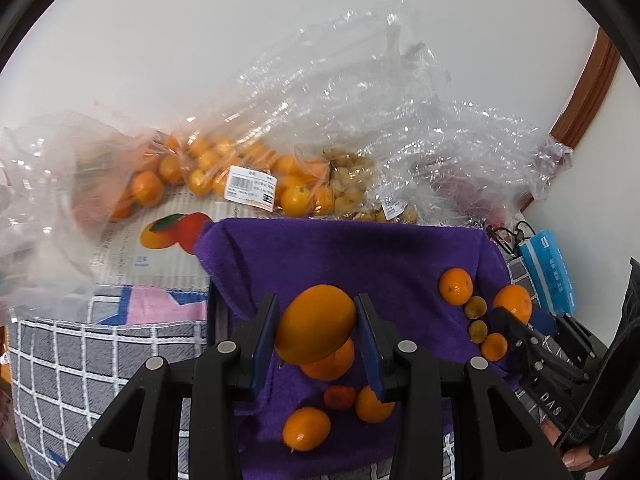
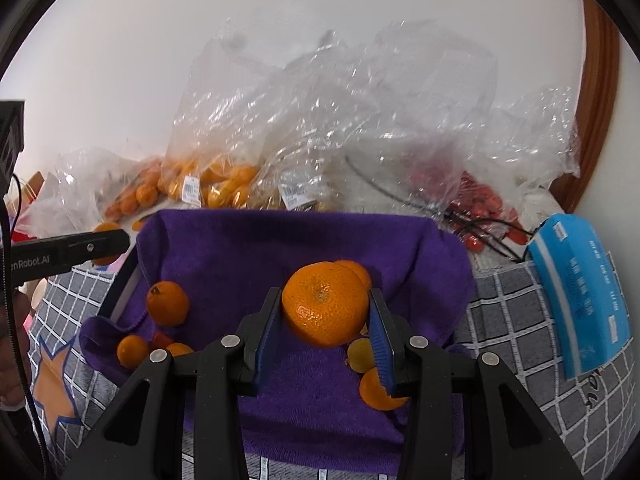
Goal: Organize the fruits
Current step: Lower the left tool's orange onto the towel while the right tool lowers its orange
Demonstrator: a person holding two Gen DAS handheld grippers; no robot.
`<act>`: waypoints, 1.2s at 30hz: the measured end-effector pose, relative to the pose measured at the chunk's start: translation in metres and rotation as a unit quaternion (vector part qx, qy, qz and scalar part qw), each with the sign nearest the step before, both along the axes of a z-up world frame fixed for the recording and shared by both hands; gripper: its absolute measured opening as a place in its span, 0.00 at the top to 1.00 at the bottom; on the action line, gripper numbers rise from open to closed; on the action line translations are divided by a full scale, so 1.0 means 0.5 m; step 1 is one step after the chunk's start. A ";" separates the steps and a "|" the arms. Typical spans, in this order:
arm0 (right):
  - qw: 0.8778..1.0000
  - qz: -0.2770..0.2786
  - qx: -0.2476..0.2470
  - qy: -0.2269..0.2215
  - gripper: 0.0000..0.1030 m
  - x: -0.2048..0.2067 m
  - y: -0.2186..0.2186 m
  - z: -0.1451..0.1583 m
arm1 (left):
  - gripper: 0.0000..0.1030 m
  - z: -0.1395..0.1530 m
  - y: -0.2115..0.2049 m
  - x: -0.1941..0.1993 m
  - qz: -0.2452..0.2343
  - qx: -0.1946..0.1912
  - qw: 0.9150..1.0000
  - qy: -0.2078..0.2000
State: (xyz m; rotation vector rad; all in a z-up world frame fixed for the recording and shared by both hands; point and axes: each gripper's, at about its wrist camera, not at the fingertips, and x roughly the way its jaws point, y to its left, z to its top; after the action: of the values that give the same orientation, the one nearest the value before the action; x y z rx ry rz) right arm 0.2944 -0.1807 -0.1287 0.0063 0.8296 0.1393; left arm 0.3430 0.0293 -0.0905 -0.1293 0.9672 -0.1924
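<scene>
My left gripper point(image 1: 316, 330) is shut on a smooth orange fruit point(image 1: 316, 322) and holds it above the purple towel point(image 1: 360, 256). More oranges point(image 1: 306, 428) and a small red fruit point(image 1: 339, 397) lie on the towel below it. My right gripper point(image 2: 325, 322) is shut on a tangerine point(image 2: 325, 310) over the same purple towel point(image 2: 248, 256). Small oranges point(image 2: 167, 304) and a yellowish fruit point(image 2: 360, 354) lie on the towel. The right gripper also shows in the left wrist view point(image 1: 516, 320), and the left gripper in the right wrist view point(image 2: 100, 246).
Clear plastic bags of oranges point(image 1: 240, 176), yellowish fruit point(image 1: 352, 184) and red fruit point(image 2: 480, 200) stand behind the towel against the wall. A blue packet point(image 2: 584, 300) lies at the right on the grey checked cloth point(image 2: 512, 320). Black cables point(image 2: 488, 232) lie by it.
</scene>
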 end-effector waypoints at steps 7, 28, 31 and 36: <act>1.000 0.005 -0.005 0.016 0.60 0.005 0.000 -0.035 | 0.65 -0.031 -0.050 0.023 -0.026 -0.006 1.000 0.013; 0.999 0.018 -0.013 0.034 0.60 -0.018 -0.008 -0.082 | 0.65 -0.109 -0.133 0.056 -0.057 0.001 0.997 0.058; 0.999 0.020 -0.011 0.034 0.60 -0.020 -0.009 -0.081 | 0.64 -0.115 -0.137 0.055 -0.058 0.005 0.997 0.058; 0.999 0.022 -0.011 0.032 0.60 -0.026 -0.011 -0.079 | 0.64 -0.118 -0.141 0.055 -0.064 0.008 0.996 0.061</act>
State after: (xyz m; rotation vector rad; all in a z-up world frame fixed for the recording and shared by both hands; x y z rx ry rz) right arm 0.2814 -0.1862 -0.1680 -0.0276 0.8962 0.1718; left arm 0.3703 -0.0412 -0.1495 -0.0643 1.0998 -0.2978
